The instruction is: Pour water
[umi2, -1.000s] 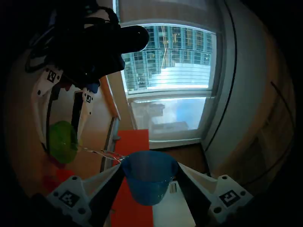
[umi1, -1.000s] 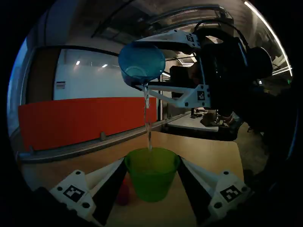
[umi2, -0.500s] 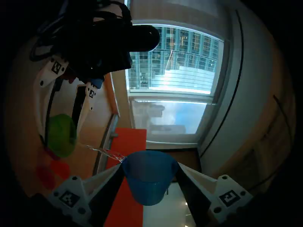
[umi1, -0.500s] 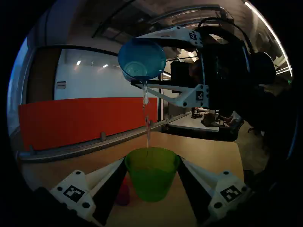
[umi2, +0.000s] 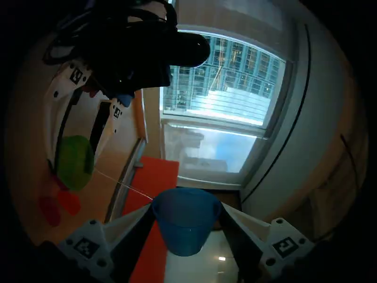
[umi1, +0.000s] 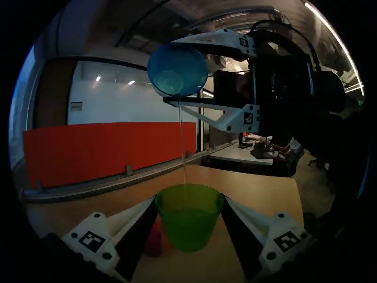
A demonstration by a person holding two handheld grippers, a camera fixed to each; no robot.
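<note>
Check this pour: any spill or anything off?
Nothing stands out. The thin water stream from the tilted blue plastic cup falls inside the upright green plastic cup; no spill visible on the wooden tabletop.

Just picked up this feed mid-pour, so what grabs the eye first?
A translucent blue plastic cup, tipped steeply in the right gripper, sits high in the left gripper view. A thin thread of water drops from it into the green plastic cup clamped in the left gripper below.
</note>
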